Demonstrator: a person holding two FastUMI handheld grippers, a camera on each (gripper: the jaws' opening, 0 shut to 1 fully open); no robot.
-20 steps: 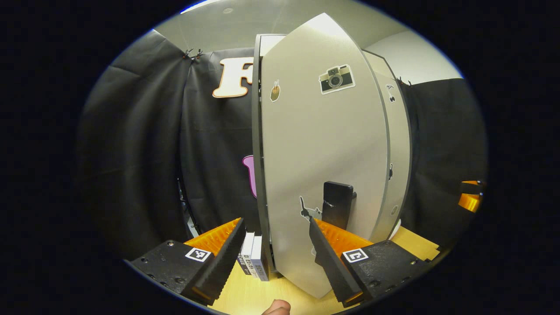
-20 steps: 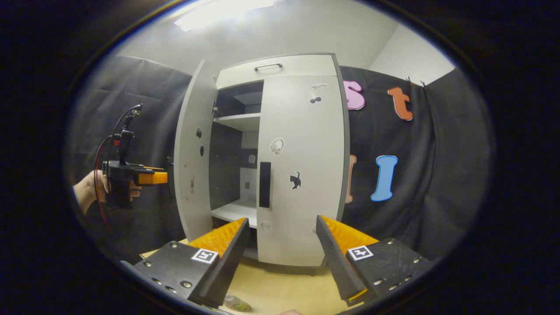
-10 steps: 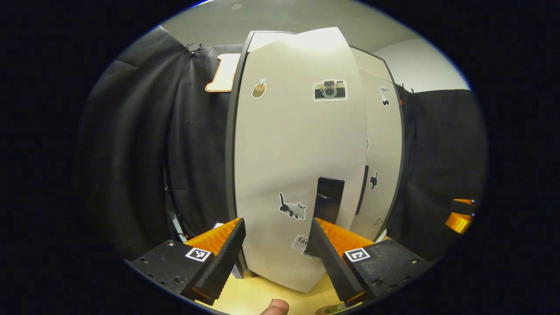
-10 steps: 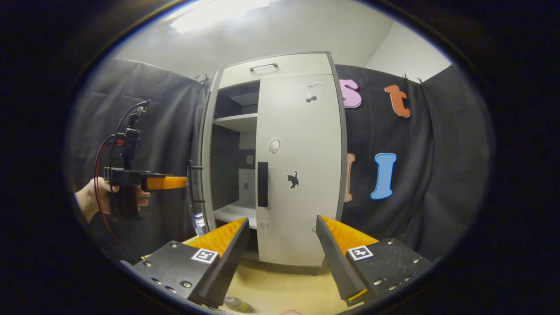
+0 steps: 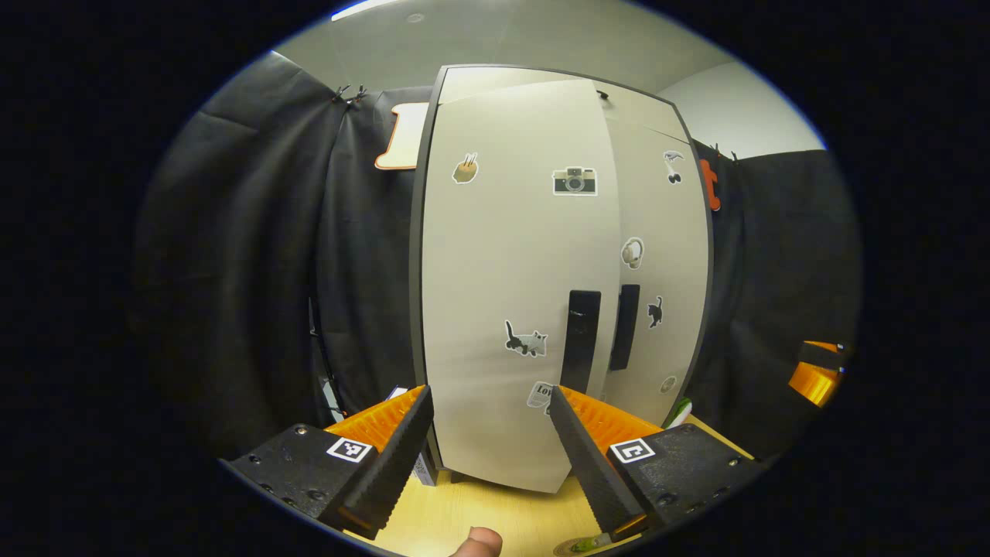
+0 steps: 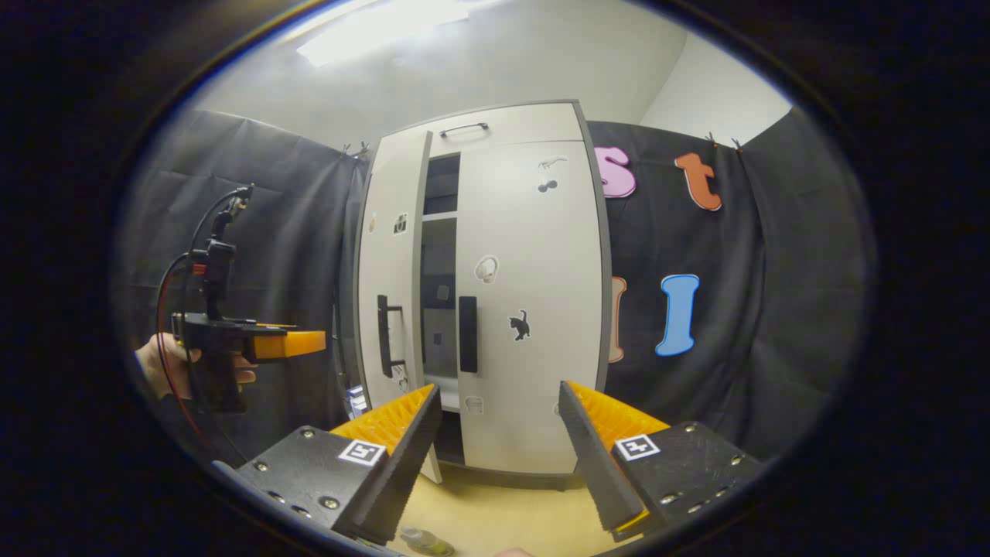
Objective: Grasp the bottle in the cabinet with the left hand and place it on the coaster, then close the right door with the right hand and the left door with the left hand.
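The left gripper [image 5: 487, 433] is holding its fingers apart with nothing between them, facing the left door [image 5: 510, 286] from close by. That door is pale grey with a dark upright handle [image 5: 580, 340] and is carrying stickers: a cat, a camera and a small cup-like one. One sticker low on the door bears writing, too small to read. In the right gripper view the left door is standing slightly ajar, a dark gap showing between it and the right door [image 6: 534, 302].

The right gripper [image 6: 499, 441] is also holding its fingers apart and empty, hanging back from the cabinet [image 6: 503, 128]. The right door is lying flush, with a black handle and a cat sticker. To its left, a hand [image 6: 158, 367] is gripping the left gripper well short of the cabinet.

The bottle [image 6: 421, 539] is sitting on the bench [image 6: 503, 518] just below the right gripper's fingers, mostly cut off. The coaster [image 5: 568, 548] is peeking out at the bottom edge of the left gripper view.
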